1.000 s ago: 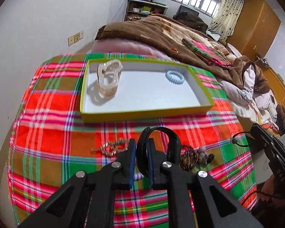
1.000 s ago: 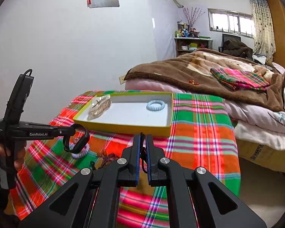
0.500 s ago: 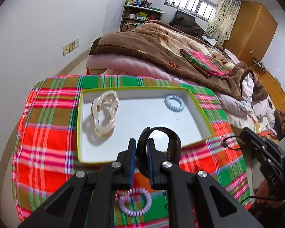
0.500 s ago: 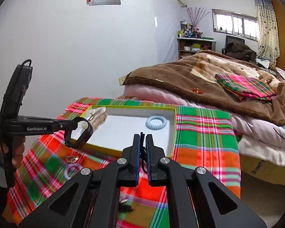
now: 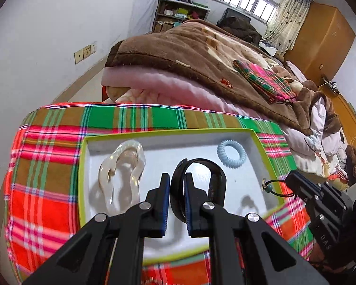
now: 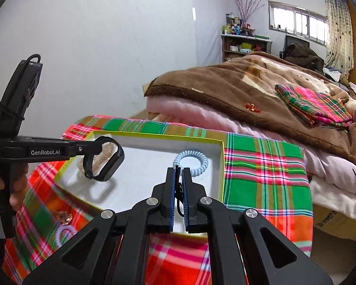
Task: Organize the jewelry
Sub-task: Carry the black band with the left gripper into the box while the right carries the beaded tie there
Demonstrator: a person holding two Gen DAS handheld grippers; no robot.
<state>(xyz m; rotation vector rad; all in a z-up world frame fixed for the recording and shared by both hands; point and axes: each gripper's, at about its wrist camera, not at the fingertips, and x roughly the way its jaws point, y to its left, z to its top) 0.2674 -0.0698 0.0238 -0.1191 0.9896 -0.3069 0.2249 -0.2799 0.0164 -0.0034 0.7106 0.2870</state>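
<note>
My left gripper (image 5: 177, 178) is shut on a black bracelet (image 5: 217, 173) and holds it above the yellow-rimmed white tray (image 5: 83, 166). In the right wrist view the left gripper (image 6: 96, 146) holds the black bracelet (image 6: 114, 163) over the tray (image 6: 222, 166). A clear bangle (image 5: 123, 173) lies at the tray's left and a blue coil hair tie (image 5: 231, 153) at its far right. My right gripper (image 6: 177, 173) is shut on a thin black cord with beads (image 5: 270, 187), at the tray's near right edge.
The tray sits on a plaid cloth (image 5: 47, 166). A purple coil hair tie (image 6: 64, 235) and a small pinkish-gold ornament (image 6: 64, 216) lie on the cloth near the tray's front. A bed with a brown blanket (image 5: 201, 54) stands behind.
Both grippers have moved forward, up from the cloth and over the tray. The left still holds the black bracelet and the right still holds the cord.
</note>
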